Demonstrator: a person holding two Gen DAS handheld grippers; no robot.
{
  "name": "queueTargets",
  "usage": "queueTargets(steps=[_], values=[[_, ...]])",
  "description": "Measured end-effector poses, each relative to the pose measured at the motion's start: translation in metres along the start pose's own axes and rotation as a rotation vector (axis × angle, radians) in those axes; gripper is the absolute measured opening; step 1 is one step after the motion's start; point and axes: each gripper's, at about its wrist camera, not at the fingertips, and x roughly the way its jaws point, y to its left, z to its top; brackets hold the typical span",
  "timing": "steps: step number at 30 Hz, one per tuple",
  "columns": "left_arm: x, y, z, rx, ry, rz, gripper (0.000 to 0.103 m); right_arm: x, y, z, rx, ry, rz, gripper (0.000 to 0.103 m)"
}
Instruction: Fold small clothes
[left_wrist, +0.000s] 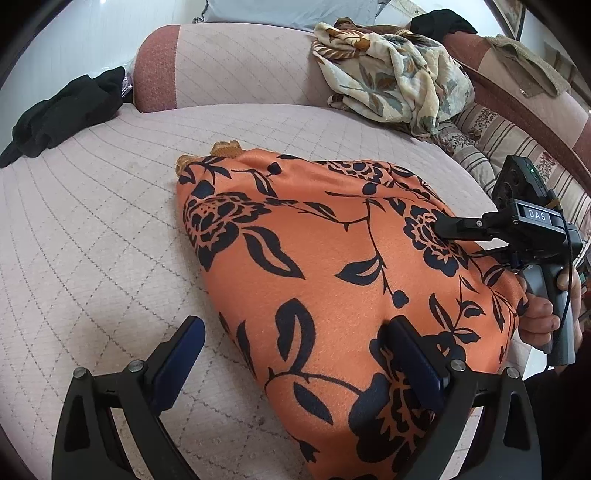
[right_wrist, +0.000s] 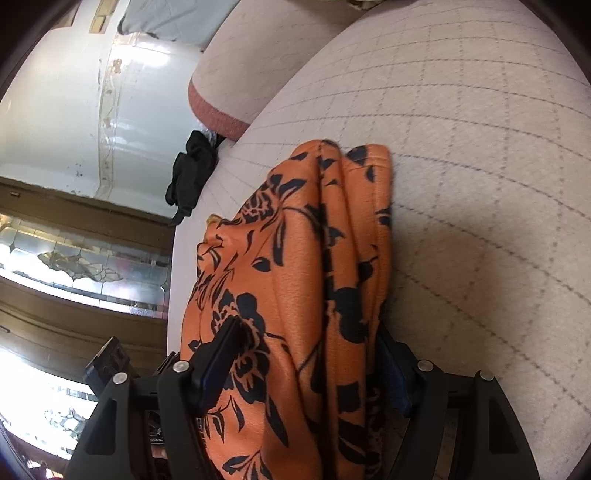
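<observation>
A: Left gripper (left_wrist: 295, 354)?
B: Spread, straddling the near edge of the orange floral garment (left_wrist: 332, 266), which is lying on the quilted cushion (left_wrist: 92, 221).
A: Right gripper (right_wrist: 306, 365)?
B: Jaws wide, bunched cloth between; grip unclear.
A: Axis?
B: Running away toward the bolster (left_wrist: 229, 62).

Garment (left_wrist: 332, 266) on sofa seat (left_wrist: 92, 229), scarf (left_wrist: 391, 77) behind

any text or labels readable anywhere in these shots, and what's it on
"DAS" – white letters on a small dark plate on the body of the right gripper, seen from the left wrist view.
Nothing else readable: the orange floral garment shows only its pattern, and the right wrist view shows no text.
</observation>
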Motion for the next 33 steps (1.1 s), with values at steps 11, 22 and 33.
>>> queueTargets(steps=[11, 22, 33], values=[[0.007, -0.004, 0.004, -0.015, 0.013, -0.026, 0.099, 0.013, 0.013, -0.005, -0.026, -0.008, 0.013, 0.072], [-0.005, 0.008, 0.012, -0.079, -0.029, -0.1, 0.056, 0.021, 0.053, -0.013, -0.12, -0.058, -0.037, 0.053], [-0.063, 0.025, 0.013, -0.107, -0.084, -0.028, 0.039, 0.006, 0.11, -0.036, -0.161, -0.176, 0.117, 0.048]])
